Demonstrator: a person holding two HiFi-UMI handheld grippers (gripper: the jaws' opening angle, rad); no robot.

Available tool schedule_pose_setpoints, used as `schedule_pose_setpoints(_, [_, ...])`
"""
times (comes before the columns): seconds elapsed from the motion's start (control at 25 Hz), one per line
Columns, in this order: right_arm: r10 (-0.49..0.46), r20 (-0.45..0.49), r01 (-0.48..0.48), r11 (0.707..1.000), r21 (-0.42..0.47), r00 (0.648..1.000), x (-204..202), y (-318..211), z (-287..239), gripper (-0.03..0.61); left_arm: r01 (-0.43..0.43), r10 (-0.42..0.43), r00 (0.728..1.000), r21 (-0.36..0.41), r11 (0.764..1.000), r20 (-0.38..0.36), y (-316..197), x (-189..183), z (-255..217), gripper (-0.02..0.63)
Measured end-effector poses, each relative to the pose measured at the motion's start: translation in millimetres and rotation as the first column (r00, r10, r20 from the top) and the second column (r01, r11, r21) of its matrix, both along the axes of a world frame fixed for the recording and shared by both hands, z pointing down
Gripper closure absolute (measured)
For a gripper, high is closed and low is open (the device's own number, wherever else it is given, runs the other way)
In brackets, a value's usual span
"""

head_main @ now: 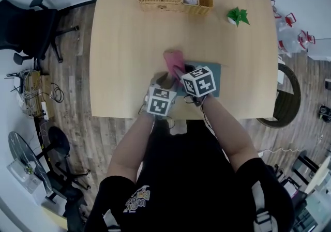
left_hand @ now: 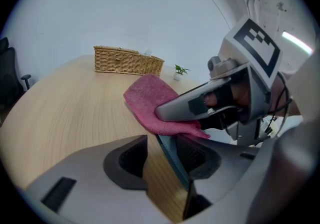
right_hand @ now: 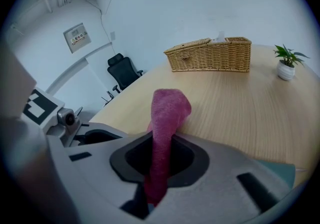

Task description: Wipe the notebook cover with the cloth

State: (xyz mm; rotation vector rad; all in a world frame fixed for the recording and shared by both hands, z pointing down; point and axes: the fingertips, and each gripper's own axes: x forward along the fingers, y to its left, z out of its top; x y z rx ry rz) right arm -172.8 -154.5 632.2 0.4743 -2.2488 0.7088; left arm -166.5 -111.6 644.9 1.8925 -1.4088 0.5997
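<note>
The right gripper (right_hand: 159, 155) has its fingers pinching the cloth (right_hand: 169, 111) over the notebook (head_main: 216, 73) at the desk's (head_main: 124, 45) near edge. The left gripper (left_hand: 160, 163) has its fingers spread, seemingly astride the notebook's edge. Unclamped, the notebook may skid.

The left forearm (head_main: 132, 140) and right forearm (head_main: 227, 127) reach over the near edge of the table (head_main: 119, 71) and converge. Their two grippers sit side by side just inside that edge, both tilted forward and down. The left gripper (left_hand: 162, 162) has its jaws spread wide, with the edge of the notebook (left_hand: 173, 154) between them and neither pad pressing on it. The right gripper (right_hand: 160, 157) is clamped on the cloth (right_hand: 169, 111), which sticks up out of its jaws.
</note>
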Motion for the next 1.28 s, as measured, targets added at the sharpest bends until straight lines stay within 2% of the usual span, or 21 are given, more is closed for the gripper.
schedule_pose_setpoints(0.4, [0.008,0.001,-0.008,1.0,0.01,1.0,8,-2,-2,0.517,-0.005,0.005,1.0,-0.011,1.0,-0.012,3,4,-1,0.44])
schedule_pose_setpoints(0.76, [0.072,-0.016,-0.072,0.997,0.019,0.997,41,-14,-2,0.517,-0.003,0.003,1.0,-0.01,1.0,-0.012,2,5,-4,0.44])
schedule_pose_setpoints(1.0, [0.122,-0.037,-0.121,0.992,0.038,0.992,73,-24,-2,0.517,-0.002,0.002,1.0,-0.011,1.0,-0.016,2,6,-8,0.44])
schedule_pose_setpoints(1.28, [0.225,-0.047,-0.223,0.974,0.035,0.973,128,-38,-2,0.517,-0.001,0.0,1.0,-0.012,1.0,-0.015,3,6,-8,0.44])
